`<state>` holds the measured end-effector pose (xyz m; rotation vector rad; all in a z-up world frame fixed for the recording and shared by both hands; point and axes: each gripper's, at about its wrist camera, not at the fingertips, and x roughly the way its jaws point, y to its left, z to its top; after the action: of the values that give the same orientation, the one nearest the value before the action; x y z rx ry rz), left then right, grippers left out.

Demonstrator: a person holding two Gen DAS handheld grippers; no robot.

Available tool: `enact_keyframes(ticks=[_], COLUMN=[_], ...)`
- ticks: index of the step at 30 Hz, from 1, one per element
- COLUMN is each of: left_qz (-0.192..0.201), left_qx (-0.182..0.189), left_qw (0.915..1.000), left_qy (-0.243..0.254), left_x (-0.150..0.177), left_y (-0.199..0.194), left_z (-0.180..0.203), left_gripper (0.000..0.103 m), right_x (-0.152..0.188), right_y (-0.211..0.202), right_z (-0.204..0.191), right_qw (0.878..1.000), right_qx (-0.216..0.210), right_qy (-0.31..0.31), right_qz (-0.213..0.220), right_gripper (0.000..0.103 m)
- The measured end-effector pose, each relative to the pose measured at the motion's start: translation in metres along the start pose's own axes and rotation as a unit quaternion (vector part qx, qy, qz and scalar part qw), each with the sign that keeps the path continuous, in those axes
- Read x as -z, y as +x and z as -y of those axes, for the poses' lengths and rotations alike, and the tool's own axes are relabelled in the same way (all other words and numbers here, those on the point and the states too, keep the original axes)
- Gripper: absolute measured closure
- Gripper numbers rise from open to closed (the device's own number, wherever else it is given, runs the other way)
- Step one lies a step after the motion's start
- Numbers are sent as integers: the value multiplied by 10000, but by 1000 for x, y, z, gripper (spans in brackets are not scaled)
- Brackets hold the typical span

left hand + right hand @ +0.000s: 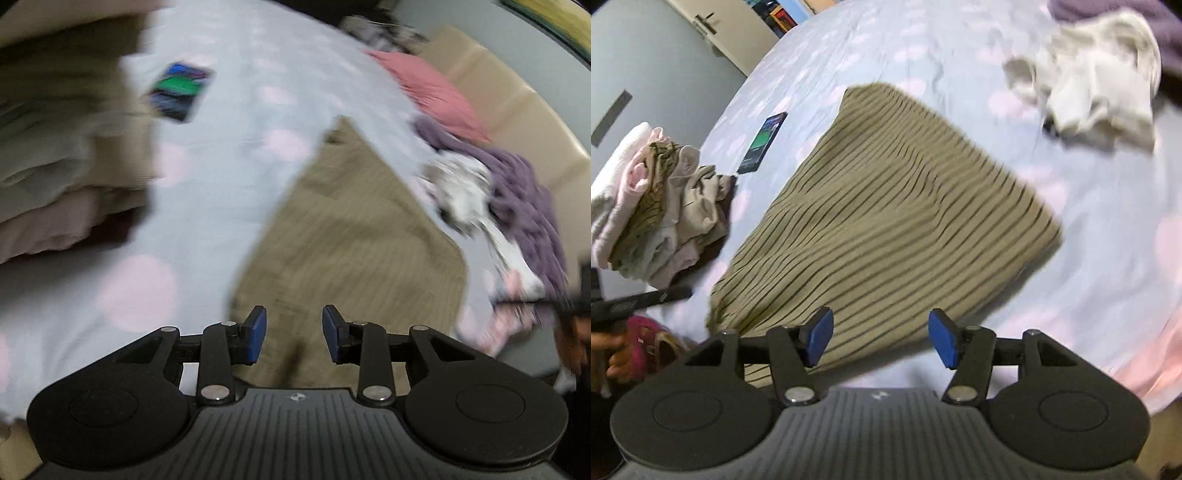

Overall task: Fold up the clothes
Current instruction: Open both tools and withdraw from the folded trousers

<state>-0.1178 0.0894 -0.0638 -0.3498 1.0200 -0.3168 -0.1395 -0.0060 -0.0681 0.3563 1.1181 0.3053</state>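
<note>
No readable text anywhere. The phone (763, 142) on the bed shows a lit screen with green and blue patches, but any writing on it is too small and blurred to make out, in both views. A small pale emblem (879, 396) sits on the right tongs' body, and a similar mark (297, 397) on the left one; neither carries letters or numbers.

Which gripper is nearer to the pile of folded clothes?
Left, probably. The left gripper has the pile of folded clothes close beside it; the right gripper sees that pile farther off, beyond the striped cloth.
</note>
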Motion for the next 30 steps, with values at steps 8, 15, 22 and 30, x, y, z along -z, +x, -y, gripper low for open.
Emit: enact_keyframes(ticks=[8, 15, 22, 30], left_qz=[30, 314, 374, 425], left_qx=[-84, -455, -1064, -1745], left_qw=[9905, 9502, 8869, 7683], left_qy=[1375, 3068, 4480, 6143], left_x=[56, 107, 151, 196], left_y=[15, 32, 56, 87], left_z=[66, 97, 101, 99], left_gripper=[64, 57, 55, 48], right_x=[-39, -48, -57, -60], right_y=[21, 30, 39, 41], right_z=[16, 42, 67, 71], right_qw=[9975, 9977, 9978, 9984], right_qx=[405, 471, 537, 492], right_qy=[-570, -443, -316, -179], right_qz=[-140, -186, -231, -214], right_gripper=[41, 39, 39, 39])
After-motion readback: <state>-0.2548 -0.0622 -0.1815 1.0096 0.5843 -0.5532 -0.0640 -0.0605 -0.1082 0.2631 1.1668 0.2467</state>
